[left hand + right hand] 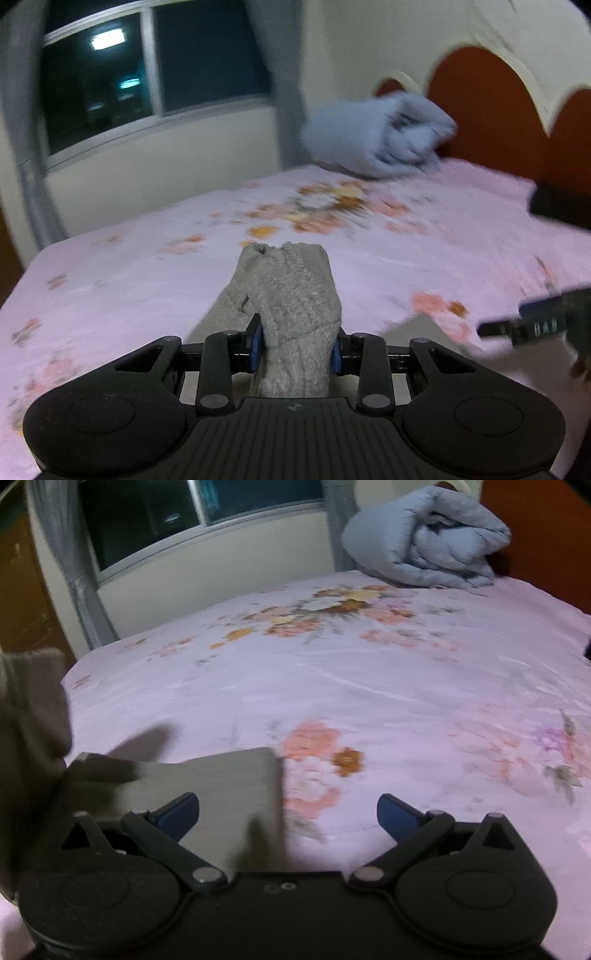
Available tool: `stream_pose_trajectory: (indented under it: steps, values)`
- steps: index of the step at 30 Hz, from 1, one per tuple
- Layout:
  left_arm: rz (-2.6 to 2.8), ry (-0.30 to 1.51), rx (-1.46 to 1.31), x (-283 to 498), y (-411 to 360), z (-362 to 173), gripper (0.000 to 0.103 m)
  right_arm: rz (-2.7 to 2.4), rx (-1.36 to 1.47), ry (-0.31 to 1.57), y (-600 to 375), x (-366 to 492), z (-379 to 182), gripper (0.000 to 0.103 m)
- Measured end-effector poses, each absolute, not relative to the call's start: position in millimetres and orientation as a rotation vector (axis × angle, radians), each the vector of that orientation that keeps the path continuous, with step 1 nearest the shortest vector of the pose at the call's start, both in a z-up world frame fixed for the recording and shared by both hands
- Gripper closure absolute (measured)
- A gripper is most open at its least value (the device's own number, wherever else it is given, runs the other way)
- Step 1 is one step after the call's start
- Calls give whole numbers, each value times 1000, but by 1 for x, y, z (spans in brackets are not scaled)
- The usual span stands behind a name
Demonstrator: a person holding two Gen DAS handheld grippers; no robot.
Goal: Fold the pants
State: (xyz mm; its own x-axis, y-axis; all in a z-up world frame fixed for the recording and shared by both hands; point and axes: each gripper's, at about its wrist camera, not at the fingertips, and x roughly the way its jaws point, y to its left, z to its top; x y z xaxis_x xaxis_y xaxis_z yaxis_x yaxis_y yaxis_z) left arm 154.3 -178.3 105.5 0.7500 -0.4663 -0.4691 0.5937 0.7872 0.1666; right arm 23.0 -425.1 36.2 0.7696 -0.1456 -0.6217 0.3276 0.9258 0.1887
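The grey knit pants (291, 295) are bunched between the blue pads of my left gripper (297, 347), which is shut on them and holds the bunch up above the bed. In the right wrist view the rest of the pants (221, 790) lies flat on the pink floral sheet (369, 686), and a lifted part of the pants (33, 709) hangs at the left edge. My right gripper (288, 812) is open and empty, just above the flat cloth's right edge. It also shows in the left wrist view (532, 325) at the right.
A rolled blue-grey duvet (376, 136) lies at the head of the bed, against the red and cream headboard (491, 107). A dark window (147, 66) with grey curtains is on the far wall. A dark object (561, 206) sits at the bed's right edge.
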Motion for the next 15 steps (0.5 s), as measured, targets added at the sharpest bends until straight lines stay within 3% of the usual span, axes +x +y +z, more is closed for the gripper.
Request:
stream_pose_trajectory:
  steps: [10, 15]
  values:
    - [-712, 278, 551, 72, -269, 68, 69, -305, 328, 654, -468, -1, 27, 6]
    - [-688, 341, 724, 72, -305, 33, 69, -320, 358, 654, -481, -8, 20, 6]
